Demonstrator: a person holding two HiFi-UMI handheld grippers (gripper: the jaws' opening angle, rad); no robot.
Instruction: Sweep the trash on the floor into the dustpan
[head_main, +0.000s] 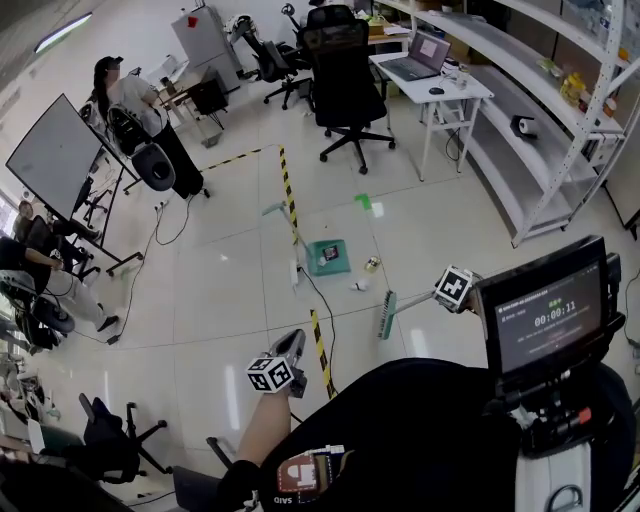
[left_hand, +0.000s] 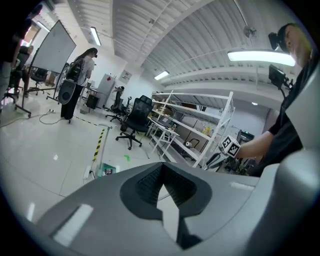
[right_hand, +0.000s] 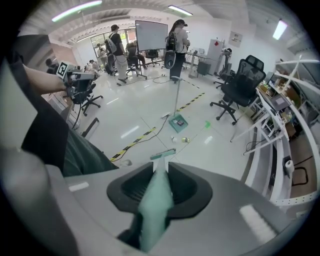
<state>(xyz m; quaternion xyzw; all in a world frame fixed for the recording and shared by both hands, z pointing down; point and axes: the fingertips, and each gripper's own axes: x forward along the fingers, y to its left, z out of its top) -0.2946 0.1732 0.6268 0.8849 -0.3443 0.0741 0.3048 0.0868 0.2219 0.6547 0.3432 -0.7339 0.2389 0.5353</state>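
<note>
you stand on a glossy white floor (head_main: 230, 270) crossed by yellow-black tape (head_main: 288, 190), a black office chair (head_main: 343, 85), white desk (head_main: 432, 95) and metal shelving (head_main: 545, 130) ahead.

1. Bright, even indoor light. The source is the ceiling tubes (left_hand: 260, 56), blown out white at upper right of the left gripper view.
2. Glossy floor (head_main: 230, 300) shows soft white glare streaks, lower centre of the head view.
3. Shadows are faint and diffuse, with only a soft patch under the office chair (head_main: 340, 70).
4. Heavy fisheye: shelving (head_main: 530, 140) bows at the right edge, and both gripper views vignette to black at the corners.
5. Near field is soft: broom handle (right_hand: 155, 205), lower centre of the right gripper view, is blurred.
</note>
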